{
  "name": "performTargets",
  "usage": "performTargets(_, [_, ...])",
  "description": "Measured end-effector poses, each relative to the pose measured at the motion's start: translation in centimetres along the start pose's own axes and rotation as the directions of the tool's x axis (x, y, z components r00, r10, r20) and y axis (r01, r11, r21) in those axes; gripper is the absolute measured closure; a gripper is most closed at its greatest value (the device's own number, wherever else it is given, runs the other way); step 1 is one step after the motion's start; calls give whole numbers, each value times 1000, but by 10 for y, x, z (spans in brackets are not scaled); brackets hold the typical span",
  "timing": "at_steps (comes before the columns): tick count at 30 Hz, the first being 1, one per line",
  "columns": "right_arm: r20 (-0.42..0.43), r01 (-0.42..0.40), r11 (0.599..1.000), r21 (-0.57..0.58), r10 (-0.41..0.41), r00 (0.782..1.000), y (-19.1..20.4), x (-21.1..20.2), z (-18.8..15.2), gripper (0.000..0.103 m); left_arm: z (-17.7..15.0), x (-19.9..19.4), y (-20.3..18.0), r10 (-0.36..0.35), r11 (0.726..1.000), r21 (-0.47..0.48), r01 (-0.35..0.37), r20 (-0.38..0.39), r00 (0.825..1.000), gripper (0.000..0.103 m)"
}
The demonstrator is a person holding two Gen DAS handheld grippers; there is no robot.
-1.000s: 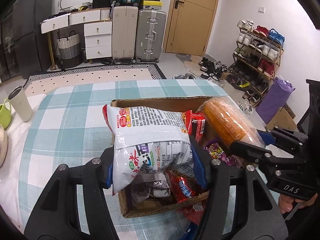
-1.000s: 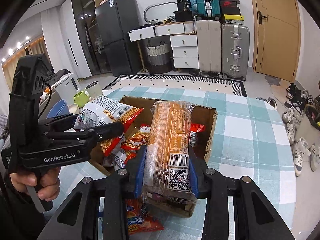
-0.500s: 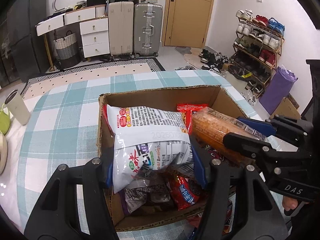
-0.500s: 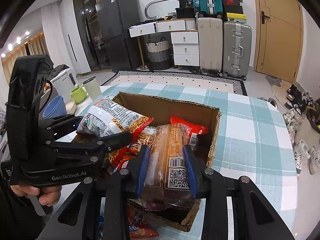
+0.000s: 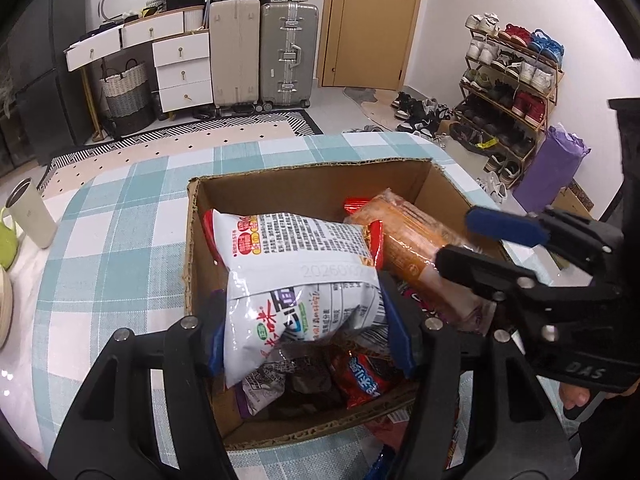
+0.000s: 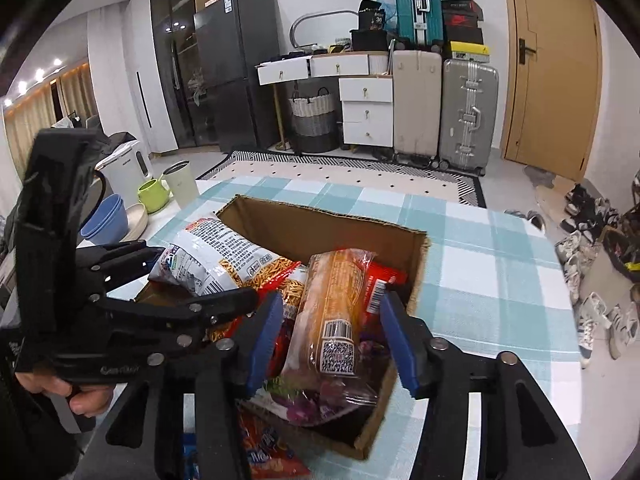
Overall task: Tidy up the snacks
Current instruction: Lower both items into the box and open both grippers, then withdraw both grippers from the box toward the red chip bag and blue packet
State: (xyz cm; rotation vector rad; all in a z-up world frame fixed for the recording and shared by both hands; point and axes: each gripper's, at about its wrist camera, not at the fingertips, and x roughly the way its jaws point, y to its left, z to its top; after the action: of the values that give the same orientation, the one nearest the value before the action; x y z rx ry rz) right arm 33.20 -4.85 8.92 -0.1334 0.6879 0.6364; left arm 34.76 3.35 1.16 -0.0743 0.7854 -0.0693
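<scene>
Left jaws clamped on one white snack bag; right jaws spread wide, gripping nothing

My left gripper (image 5: 308,328) pinches the lower part of the white snack bag (image 5: 296,264) between both blue pads, the bag lying over the left half of the cardboard box (image 5: 304,184). My right gripper (image 6: 334,334) stands open astride one orange cracker sleeve (image 6: 332,304); I see a gap on each side of it, and the sleeve rests in the box's right half. Count: two grippers, one box on the plaid tablecloth (image 5: 120,220), and at least two more red packets (image 5: 364,376) inside the box
</scene>
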Motion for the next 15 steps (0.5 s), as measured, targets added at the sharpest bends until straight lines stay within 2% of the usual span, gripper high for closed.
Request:
performTargets(2, [10,12,1000,2,-12,1000,-2,-12,-4,18,-1,-2,0,6,1000,1,-6,-8,1000,42])
performTargets(4, [42,25,1000,16,-25,999,-6,-26,-9,11,-3,-8,0,3,1000,3,-3,-2,1000,28])
performTargets(5, [57,26,999,24,-27,998,-7,-31,-11,8,-4,-13,0,-7,1000,3,7,9,1000,23])
performTargets(6, [65,30,999,32,-32,997,-9,-35,-14,6,-5,-18,0,-8,1000,-1,8,23,1000,13])
performTargets(8, [65,34,998,52,-37,997,-12,-43,-19,2,-8,-28,0,-13,1000,-7,14,39,999,7])
performTargets(9, [65,30,998,56,-33,997,-13,-46,-22,1,-10,-32,0,-24,1000,-9,24,41,999,1])
performTargets(15, [38,10,997,81,-13,999,-8,-58,-40,1,-26,-64,-3,7,1000,-12,-6,63,998,1])
